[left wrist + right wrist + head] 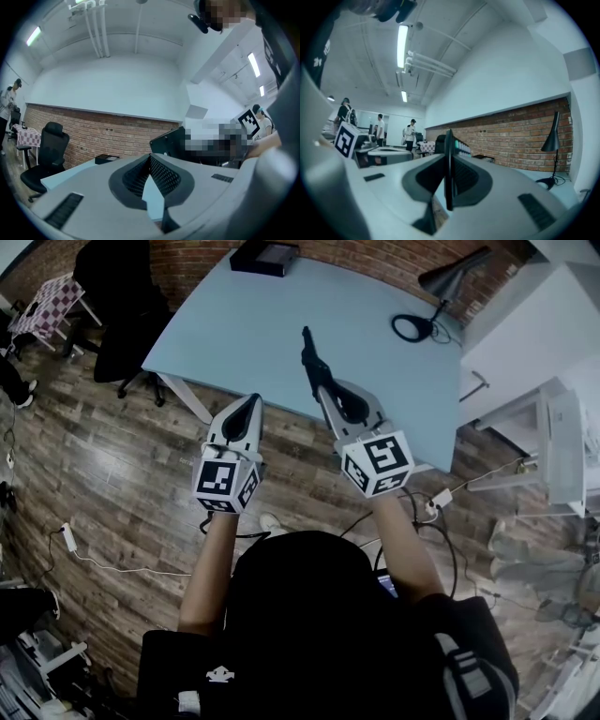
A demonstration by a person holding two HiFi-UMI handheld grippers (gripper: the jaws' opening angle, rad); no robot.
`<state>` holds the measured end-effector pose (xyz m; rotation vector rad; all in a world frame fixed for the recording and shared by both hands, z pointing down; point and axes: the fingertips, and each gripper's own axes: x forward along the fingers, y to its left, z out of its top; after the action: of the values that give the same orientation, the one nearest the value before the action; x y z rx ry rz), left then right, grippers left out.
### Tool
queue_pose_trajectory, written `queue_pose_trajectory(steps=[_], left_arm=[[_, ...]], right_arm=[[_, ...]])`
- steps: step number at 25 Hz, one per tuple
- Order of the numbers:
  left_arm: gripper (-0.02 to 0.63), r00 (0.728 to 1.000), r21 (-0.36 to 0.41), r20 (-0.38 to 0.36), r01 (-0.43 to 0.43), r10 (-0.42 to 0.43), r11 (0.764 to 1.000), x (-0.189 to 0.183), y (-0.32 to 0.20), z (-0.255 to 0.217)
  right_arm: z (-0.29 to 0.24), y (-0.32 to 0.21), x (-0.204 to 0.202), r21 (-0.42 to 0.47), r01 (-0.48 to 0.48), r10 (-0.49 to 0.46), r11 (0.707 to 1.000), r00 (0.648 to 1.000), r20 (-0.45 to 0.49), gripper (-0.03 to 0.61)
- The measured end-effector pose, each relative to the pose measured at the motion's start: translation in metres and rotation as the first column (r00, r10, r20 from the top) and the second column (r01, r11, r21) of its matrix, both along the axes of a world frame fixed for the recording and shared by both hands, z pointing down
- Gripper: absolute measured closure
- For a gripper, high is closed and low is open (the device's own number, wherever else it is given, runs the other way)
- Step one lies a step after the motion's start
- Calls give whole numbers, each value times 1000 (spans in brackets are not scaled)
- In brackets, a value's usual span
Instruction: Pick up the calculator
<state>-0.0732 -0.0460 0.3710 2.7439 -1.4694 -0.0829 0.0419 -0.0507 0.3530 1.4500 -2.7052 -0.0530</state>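
Observation:
My right gripper (pixel 328 390) is shut on the black calculator (pixel 313 356). It holds the calculator on edge above the near part of the light blue table (pixel 244 324). In the right gripper view the calculator (pixel 448 154) stands as a thin dark slab between the two pads, with pale keys showing on its right face. My left gripper (pixel 251 405) hovers beside it, over the table's near edge, shut with nothing in it. In the left gripper view its ribbed pads (pixel 161 174) meet at the tip, and the left gripper (pixel 150 158) points level toward the brick wall.
A black box (pixel 265 257) lies at the table's far edge and a black desk lamp (pixel 441 287) stands at its far right. A black office chair (pixel 122 306) is left of the table. White furniture (pixel 562 427) stands at the right. Cables and a power strip (pixel 436 502) lie on the wooden floor.

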Motion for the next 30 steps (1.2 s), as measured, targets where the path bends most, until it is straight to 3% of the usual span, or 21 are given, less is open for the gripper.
queue_pose_trajectory(steps=[10,30], left_arm=[[611,1000,-8,23,5,-4,1000,29,29,2],[611,997,13,43,60,-61,998,32,74,0]], right_arm=[[0,26,27,-1,22,-22,1000,999,31,531],[-5,69,26,26,92,-92,995,995,26,531]])
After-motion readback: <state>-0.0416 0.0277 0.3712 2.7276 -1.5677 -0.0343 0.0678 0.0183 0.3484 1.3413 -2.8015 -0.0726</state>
